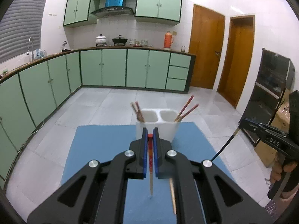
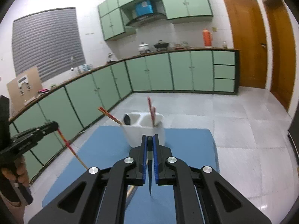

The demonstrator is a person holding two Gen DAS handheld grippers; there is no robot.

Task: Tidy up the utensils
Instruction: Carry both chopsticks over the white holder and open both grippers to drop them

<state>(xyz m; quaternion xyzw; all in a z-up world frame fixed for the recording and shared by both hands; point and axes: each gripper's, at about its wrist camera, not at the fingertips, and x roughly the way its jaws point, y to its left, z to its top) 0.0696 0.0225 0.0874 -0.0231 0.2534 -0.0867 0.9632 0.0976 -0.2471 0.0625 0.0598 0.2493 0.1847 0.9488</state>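
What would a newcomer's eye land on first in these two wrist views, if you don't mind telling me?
First, each gripper is clamped on a single chopstick: the left gripper holds a red-topped chopstick, the right gripper a dark chopstick, both hanging tip-down over the blue mat. Just beyond stands the white two-compartment holder at the mat's far edge, with more chopsticks leaning out of it. Behind runs a long wall of pale green cabinets.

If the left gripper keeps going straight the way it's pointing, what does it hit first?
Most likely the white utensil holder, which stands straight ahead of the left gripper on the blue mat. The red chopstick it holds hangs down; depth is unclear.
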